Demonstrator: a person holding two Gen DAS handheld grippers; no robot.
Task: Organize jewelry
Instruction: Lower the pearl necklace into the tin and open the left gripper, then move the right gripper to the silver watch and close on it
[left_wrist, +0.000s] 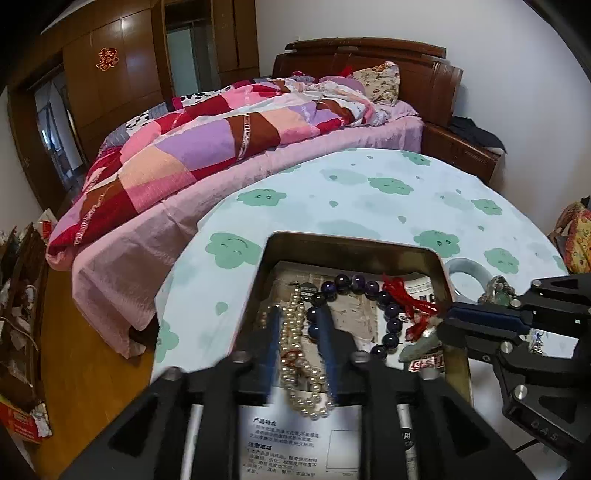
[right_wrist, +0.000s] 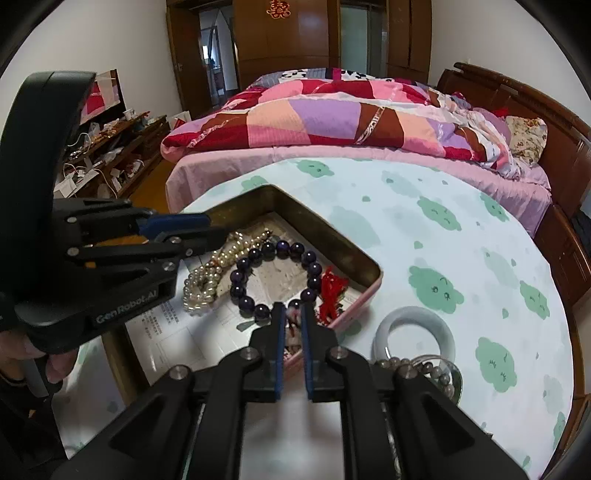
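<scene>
Metal tin (left_wrist: 448, 284) holds pearl necklace (left_wrist: 295, 354) between the left gripper's (left_wrist: 299, 325) parted jaws, purple bracelet (right_wrist: 275, 277) alongside; right gripper (right_wrist: 293, 314) narrow, can't tell if gripping.

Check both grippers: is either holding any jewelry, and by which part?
Left gripper: open, the pearl necklace lies loose between its fingers. Right gripper: nearly closed at the red tassel; a hold cannot be told.

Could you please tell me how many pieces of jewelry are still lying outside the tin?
2: a pale jade bangle on the tablecloth right of the tin, and a grey bead bracelet touching its near edge. Others may be hidden behind the grippers.
</scene>
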